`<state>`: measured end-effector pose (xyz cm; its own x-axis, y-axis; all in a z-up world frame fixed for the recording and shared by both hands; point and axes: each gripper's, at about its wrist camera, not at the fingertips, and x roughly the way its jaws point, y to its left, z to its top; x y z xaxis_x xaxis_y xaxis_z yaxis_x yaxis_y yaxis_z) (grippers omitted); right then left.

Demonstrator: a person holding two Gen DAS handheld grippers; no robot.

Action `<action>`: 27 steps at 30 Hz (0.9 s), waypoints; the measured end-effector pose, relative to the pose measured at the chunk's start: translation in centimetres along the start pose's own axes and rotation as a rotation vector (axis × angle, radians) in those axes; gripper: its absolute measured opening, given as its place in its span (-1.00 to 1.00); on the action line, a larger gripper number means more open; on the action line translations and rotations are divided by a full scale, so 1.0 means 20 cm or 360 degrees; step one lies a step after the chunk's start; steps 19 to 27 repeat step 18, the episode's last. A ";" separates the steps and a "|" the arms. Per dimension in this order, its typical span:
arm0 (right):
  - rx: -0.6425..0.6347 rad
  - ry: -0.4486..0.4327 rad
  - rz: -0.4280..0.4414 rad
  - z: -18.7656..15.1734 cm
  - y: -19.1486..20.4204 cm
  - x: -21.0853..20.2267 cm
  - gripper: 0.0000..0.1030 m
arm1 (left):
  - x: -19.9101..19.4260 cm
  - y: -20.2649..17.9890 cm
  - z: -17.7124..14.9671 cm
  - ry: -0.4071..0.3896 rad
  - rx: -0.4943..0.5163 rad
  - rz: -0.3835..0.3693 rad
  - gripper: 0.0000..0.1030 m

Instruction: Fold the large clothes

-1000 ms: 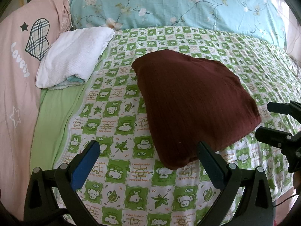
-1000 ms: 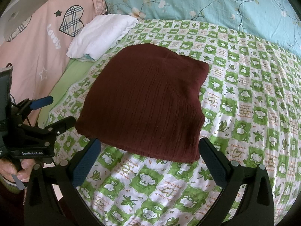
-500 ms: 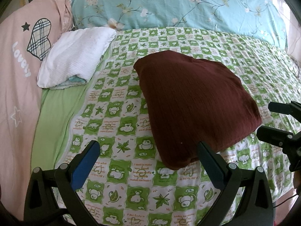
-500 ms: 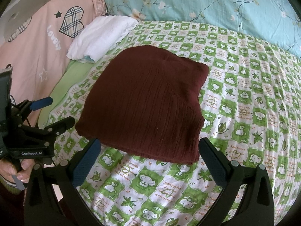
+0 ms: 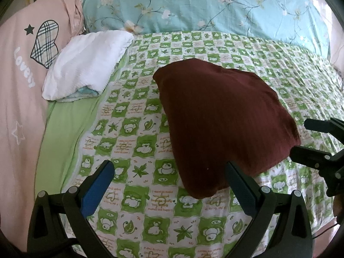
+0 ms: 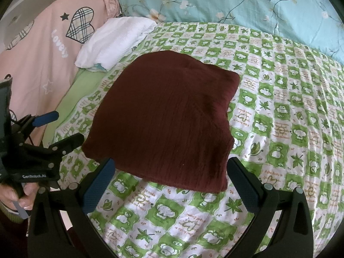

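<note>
On my far left lies the pink quilt (image 5: 19, 99) with a plaid heart and the word "Lovely" on it, running down the side of the bed. Just beside it, a folded white towel (image 5: 86, 64) sits partly on a plain green strip of sheet, with a bit of pale blue cloth showing under its near edge.

My left gripper (image 5: 169, 175) is spread wide and holds nothing; its blue-padded fingers (image 5: 97, 185) hover over the green checked bedsheet (image 5: 139, 167), and the right-hand finger overlaps the near corner of the garment in my view, though I cannot tell if it touches. In the right wrist view I can see a hand (image 6: 15, 195) gripping that tool's handle at the bed's edge.

The folded maroon sweater (image 6: 165, 120) lies flat in the middle of the bedsheet (image 6: 279, 129), a ribbed, roughly square bundle, well apart from the white towel (image 6: 116, 43) and short of the light blue floral duvet (image 5: 204, 6) heaped along the far side.

My right gripper (image 6: 169, 175) is likewise wide open and empty, both fingers framing the sweater's near edge from just above. From the left wrist view, its black fingers (image 5: 309, 154) sit just beside the sweater's (image 5: 225, 118) right corner, apart from each other.
</note>
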<state>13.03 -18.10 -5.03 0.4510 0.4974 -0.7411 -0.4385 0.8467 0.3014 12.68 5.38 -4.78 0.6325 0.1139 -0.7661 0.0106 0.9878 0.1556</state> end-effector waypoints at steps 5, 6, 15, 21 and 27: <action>0.0002 0.0001 0.0006 0.00 0.00 0.00 1.00 | 0.00 0.01 0.00 0.0000 -0.0010 -0.0003 0.99; 0.0001 -0.0001 0.0007 0.00 0.00 0.00 1.00 | 0.00 0.01 0.00 0.0000 -0.0010 0.0000 0.99; -0.0008 -0.0019 0.0009 0.01 0.00 -0.01 1.00 | -0.02 0.01 0.01 -0.0013 -0.0015 -0.0001 0.99; -0.0005 -0.0021 0.0009 0.00 0.00 -0.01 1.00 | -0.03 0.01 0.01 -0.0017 -0.0017 0.0000 0.99; -0.0005 -0.0021 0.0009 0.00 0.00 -0.01 1.00 | -0.03 0.01 0.01 -0.0017 -0.0017 0.0000 0.99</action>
